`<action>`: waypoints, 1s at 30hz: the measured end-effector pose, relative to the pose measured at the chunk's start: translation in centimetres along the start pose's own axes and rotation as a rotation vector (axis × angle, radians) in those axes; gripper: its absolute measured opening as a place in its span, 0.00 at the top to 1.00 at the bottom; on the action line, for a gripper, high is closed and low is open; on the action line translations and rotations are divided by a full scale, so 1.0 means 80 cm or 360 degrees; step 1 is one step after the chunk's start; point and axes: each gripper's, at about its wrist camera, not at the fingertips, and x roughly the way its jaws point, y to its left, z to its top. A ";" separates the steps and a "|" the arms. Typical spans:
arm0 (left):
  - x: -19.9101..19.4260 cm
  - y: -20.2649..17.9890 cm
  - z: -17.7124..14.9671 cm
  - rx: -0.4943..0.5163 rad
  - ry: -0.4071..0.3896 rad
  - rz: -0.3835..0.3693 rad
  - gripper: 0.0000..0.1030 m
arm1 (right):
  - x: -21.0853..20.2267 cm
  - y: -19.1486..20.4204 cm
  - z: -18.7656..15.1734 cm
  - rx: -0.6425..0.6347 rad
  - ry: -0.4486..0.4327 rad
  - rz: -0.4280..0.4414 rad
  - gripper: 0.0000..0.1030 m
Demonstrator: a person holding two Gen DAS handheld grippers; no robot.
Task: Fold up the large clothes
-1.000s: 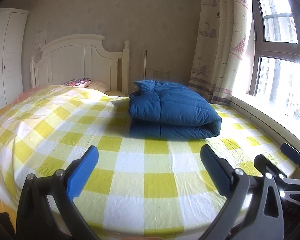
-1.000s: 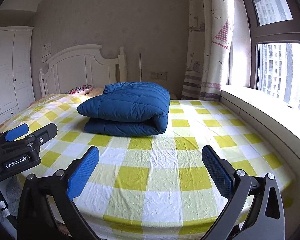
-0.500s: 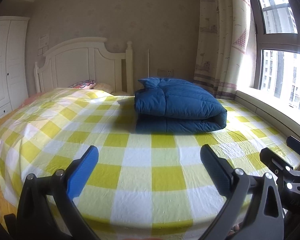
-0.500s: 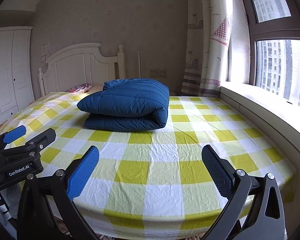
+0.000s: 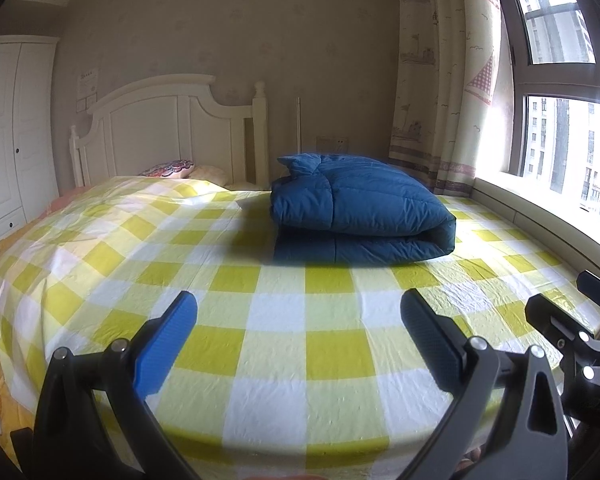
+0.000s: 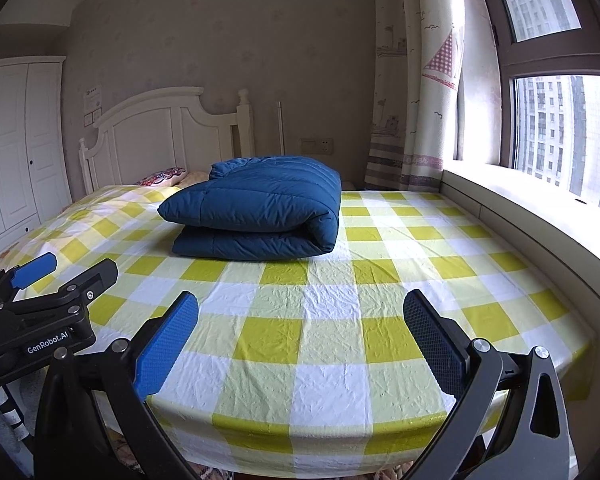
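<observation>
A blue quilted coat (image 5: pixel 360 208) (image 6: pixel 256 212) lies folded into a thick bundle on the bed's yellow and white checked sheet (image 5: pixel 276 344) (image 6: pixel 324 320), toward the headboard. My left gripper (image 5: pixel 298 344) hovers open near the foot of the bed, well short of the bundle, nothing between its fingers. My right gripper (image 6: pixel 300 344) is open too, empty, at the foot edge. Each gripper shows in the other's view: the right one (image 5: pixel 580 332) at the right edge, the left one (image 6: pixel 48 300) at the left edge.
A white headboard (image 5: pixel 172 136) and a patterned pillow (image 5: pixel 168 169) stand at the far end. A white wardrobe (image 6: pixel 16 148) lines the left wall. On the right run a curtain (image 6: pixel 416 80), a window (image 6: pixel 560 120) and a wide sill (image 6: pixel 540 216) beside the bed.
Both grippers have drawn back a little toward the foot of the bed and tilted up, so the coat sits slightly farther away. Both stayed open.
</observation>
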 end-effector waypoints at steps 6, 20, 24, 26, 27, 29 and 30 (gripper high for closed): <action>0.000 0.000 0.000 0.0002 0.0000 0.0003 0.02 | -0.001 0.001 -0.001 0.0001 0.0001 0.0004 0.04; -0.001 0.000 -0.002 0.0005 0.0003 0.0005 0.02 | -0.003 0.001 -0.004 0.0008 0.0002 0.0009 0.04; -0.001 0.001 -0.002 0.0004 0.0004 0.0006 0.02 | -0.004 0.001 -0.005 0.0012 0.0005 0.0012 0.04; -0.001 0.002 -0.004 0.0005 0.0003 0.0006 0.02 | -0.004 0.001 -0.005 0.0013 0.0007 0.0013 0.04; -0.001 0.002 -0.004 0.0005 0.0004 0.0005 0.02 | -0.004 0.001 -0.005 0.0015 0.0008 0.0014 0.04; -0.001 0.002 -0.004 0.0007 0.0003 0.0007 0.02 | -0.004 0.001 -0.005 0.0015 0.0009 0.0015 0.04; -0.001 0.002 -0.003 0.0006 0.0003 0.0005 0.02 | -0.004 0.002 -0.005 0.0015 0.0009 0.0016 0.04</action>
